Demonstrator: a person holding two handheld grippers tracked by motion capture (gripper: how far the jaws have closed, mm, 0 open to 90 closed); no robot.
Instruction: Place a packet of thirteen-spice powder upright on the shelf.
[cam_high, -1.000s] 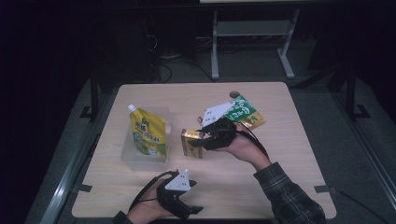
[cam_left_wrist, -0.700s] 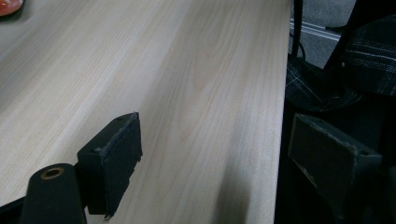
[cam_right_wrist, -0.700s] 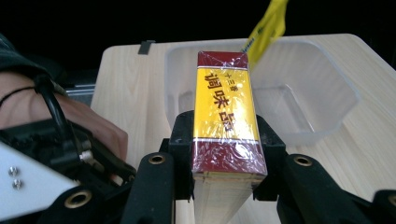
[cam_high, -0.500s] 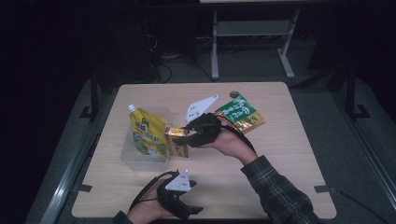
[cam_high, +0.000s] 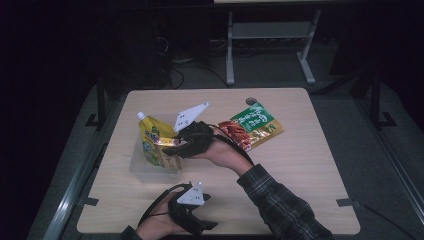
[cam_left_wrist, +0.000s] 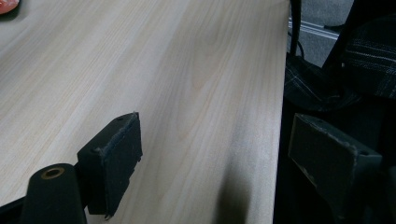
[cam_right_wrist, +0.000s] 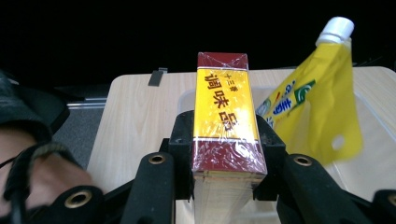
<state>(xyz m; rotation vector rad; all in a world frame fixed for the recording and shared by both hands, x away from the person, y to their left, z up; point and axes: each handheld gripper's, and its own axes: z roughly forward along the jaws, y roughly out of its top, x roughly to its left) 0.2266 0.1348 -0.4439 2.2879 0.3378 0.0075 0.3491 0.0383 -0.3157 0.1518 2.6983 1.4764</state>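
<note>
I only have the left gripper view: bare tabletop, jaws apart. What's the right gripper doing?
Observer: The right gripper is clamped on a red and yellow box.
Operator: Where is it?
Observer: In the high view it's over a clear plastic bin on the table's left side.
Operator: Anything in the bin?
Observer: A yellow spouted pouch, leaning upright with its white cap on top.
Operator: Anything else on the table?
Observer: A green snack bag and a red packet lie toward the far right.

Dim, dark surroundings, soft focus
</note>
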